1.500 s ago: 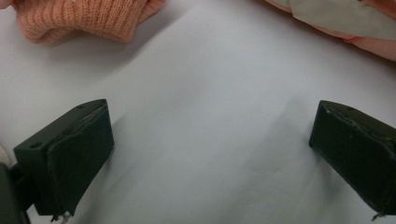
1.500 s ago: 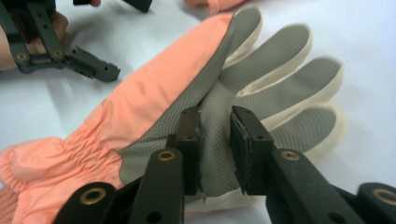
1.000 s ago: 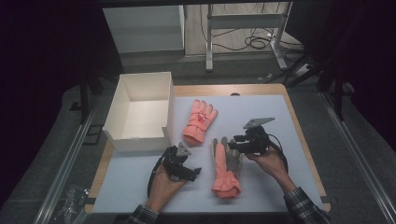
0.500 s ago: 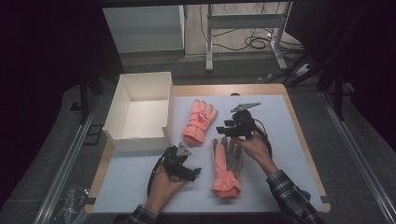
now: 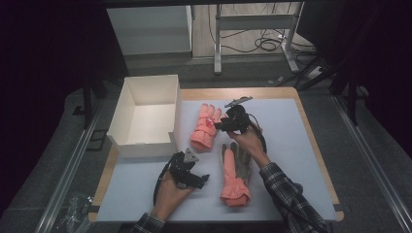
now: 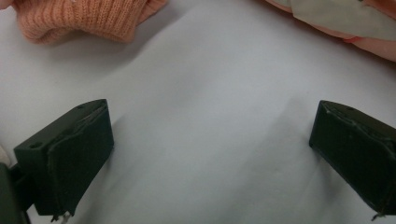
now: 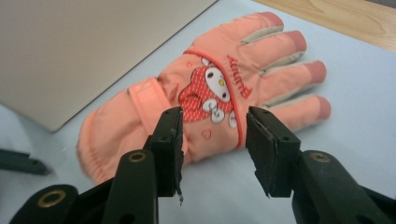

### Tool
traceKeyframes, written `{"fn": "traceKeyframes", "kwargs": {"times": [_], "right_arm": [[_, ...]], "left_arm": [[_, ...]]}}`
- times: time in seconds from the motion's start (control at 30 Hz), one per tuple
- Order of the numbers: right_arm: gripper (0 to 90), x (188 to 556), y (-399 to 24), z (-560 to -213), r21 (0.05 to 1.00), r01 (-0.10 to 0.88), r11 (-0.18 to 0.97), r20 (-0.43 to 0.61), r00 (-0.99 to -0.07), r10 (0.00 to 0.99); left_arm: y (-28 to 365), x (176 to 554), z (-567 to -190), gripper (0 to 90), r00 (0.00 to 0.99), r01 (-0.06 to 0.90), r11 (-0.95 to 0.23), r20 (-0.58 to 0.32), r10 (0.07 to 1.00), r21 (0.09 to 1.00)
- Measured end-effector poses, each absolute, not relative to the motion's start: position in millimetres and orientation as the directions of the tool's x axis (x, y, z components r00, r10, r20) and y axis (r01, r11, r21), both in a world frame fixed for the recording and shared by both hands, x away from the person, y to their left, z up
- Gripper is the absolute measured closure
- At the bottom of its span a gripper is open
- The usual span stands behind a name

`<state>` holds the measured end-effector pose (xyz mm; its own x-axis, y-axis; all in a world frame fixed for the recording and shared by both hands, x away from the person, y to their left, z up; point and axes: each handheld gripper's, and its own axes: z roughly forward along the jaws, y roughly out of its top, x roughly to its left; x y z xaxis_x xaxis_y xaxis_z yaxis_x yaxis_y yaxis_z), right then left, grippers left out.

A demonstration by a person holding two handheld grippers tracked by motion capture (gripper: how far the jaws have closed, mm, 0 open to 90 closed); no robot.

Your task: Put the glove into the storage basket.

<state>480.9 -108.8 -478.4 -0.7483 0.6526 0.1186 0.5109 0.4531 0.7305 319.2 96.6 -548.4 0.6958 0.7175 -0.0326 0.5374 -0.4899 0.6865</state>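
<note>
The right claw (image 7: pixel 212 149) hangs just short of the far glove (image 7: pixel 205 93), which lies flat on the table (image 5: pixel 291 141) beside the white box (image 5: pixel 145 116); its jaws, half apart, have just been closing with nothing between them. Closing further before it gets there, it may pinch only a fold of cloth, or shove the glove along. The left claw (image 6: pixel 205 154) rests wide apart and empty near the other glove (image 5: pixel 235 170).

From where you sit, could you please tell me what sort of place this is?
Probably a lab or recording workspace rather than a home: a table with a pale mat stands in a dark room, loose cables trail over the floor behind it, and a metal stand stands by them. Two gloves and a white box are laid out on it.
</note>
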Motion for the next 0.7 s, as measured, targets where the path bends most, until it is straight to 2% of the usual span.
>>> {"fn": "traceKeyframes", "kwargs": {"times": [0.2, 0.33, 0.4, 0.57, 0.67, 0.7], "right_arm": [[57.4, 493.1, -96.0, -482.9, 0.722, 0.515, 0.462, 0.122, -0.752, 0.648], [54.2, 501.3, -85.8, -488.5, 0.713, 0.526, 0.464, 0.123, -0.746, 0.655], [49.1, 507.1, -77.2, -495.1, 0.7, 0.522, 0.487, 0.092, -0.742, 0.664], [47.5, 513.0, -69.7, -502.7, 0.671, 0.526, 0.522, 0.073, -0.748, 0.66], [52.8, 516.0, -66.6, -508.0, 0.652, 0.55, 0.521, 0.098, -0.743, 0.662], [63.2, 516.3, -65.9, -508.9, 0.646, 0.557, 0.521, 0.112, -0.745, 0.658]], "left_arm": [[96.6, 319.2, -548.4, 0.0, 0.696, 0.537, -0.489, -0.033, 0.718, 0.687], [96.4, 319.0, -548.5, 0.0, 0.694, 0.538, -0.486, -0.035, 0.719, 0.689], [96.5, 319.2, -548.4, 0.0, 0.695, 0.537, -0.487, -0.034, 0.718, 0.689], [96.4, 319.1, -548.5, 0.0, 0.694, 0.539, -0.485, -0.037, 0.719, 0.689], [96.5, 319.3, -548.4, 0.0, 0.695, 0.537, -0.487, -0.035, 0.718, 0.689], [96.5, 319.3, -548.5, 0.0, 0.695, 0.537, -0.487, -0.035, 0.718, 0.689]]}}
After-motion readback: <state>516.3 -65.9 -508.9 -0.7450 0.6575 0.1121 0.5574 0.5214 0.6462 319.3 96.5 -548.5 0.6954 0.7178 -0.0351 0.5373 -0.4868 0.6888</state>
